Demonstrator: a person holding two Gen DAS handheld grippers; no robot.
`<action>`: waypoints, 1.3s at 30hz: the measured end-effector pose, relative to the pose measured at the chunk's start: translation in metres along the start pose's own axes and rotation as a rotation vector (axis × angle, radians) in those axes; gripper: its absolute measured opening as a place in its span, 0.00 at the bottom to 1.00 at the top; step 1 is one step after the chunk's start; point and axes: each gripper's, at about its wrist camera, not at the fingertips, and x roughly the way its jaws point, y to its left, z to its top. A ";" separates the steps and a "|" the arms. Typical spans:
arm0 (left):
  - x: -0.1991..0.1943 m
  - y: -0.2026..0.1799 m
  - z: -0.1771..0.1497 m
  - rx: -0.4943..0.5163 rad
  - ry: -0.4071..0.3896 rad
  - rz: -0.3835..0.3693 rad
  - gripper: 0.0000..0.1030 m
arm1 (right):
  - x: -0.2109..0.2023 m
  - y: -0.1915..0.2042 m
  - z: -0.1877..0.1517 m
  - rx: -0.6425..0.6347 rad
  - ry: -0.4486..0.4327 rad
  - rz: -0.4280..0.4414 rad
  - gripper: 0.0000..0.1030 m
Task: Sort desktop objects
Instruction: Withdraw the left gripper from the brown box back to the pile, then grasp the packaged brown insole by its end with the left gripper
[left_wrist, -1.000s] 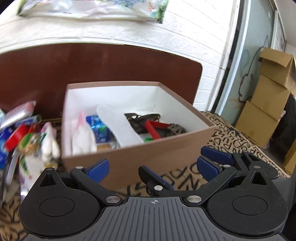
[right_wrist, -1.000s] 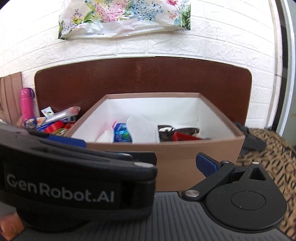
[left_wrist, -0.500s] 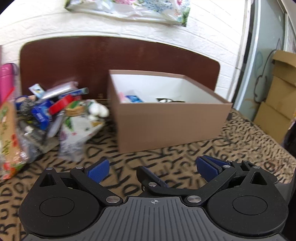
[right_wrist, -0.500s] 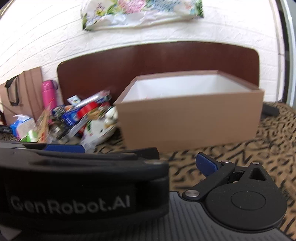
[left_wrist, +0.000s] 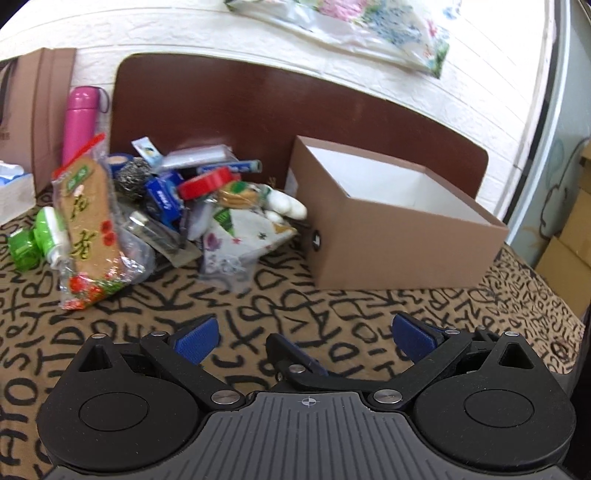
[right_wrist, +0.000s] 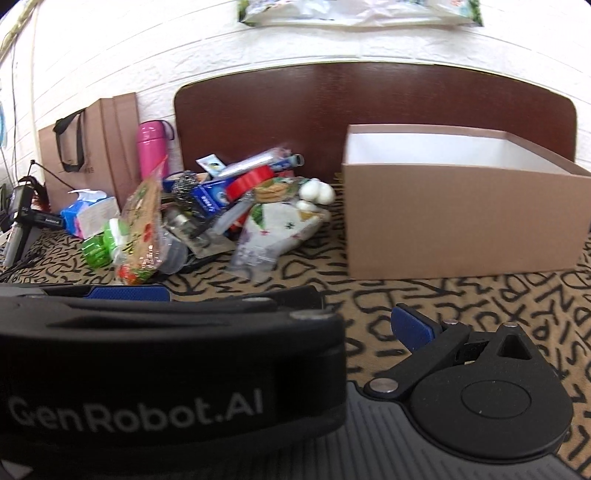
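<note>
A brown cardboard box (left_wrist: 388, 236) with a white inside stands on the patterned cloth, also in the right wrist view (right_wrist: 461, 225). To its left lies a pile of loose things: a snack bag (left_wrist: 88, 236), a red tape roll (left_wrist: 207, 181), a steel scourer (left_wrist: 131, 177), a white printed pouch (left_wrist: 243, 236). The pile also shows in the right wrist view (right_wrist: 207, 218). My left gripper (left_wrist: 306, 339) is open and empty, low over the cloth in front of pile and box. My right gripper (right_wrist: 280, 317) is open and empty; the left gripper's body hides its left finger.
A pink flask (left_wrist: 79, 122) and a brown paper bag (right_wrist: 92, 147) stand at the back left by the wall. A green-capped bottle (left_wrist: 33, 240) lies left of the pile. A dark wooden board (left_wrist: 258, 110) backs the table. Cardboard cartons (left_wrist: 569, 258) stand beyond the right edge.
Both grippers have pulled back from over the box and turned left. The pile of objects now sits in the middle of both views and the box interior is hidden.
</note>
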 end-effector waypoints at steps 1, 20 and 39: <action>-0.002 0.005 0.001 -0.010 -0.008 0.005 1.00 | 0.002 0.004 0.001 -0.009 0.000 0.009 1.00; 0.007 0.125 0.018 -0.243 -0.010 0.262 1.00 | 0.076 0.086 0.022 -0.201 0.047 0.149 1.00; 0.041 0.190 0.024 -0.422 0.033 0.292 1.00 | 0.117 0.112 0.032 -0.248 0.074 0.277 0.81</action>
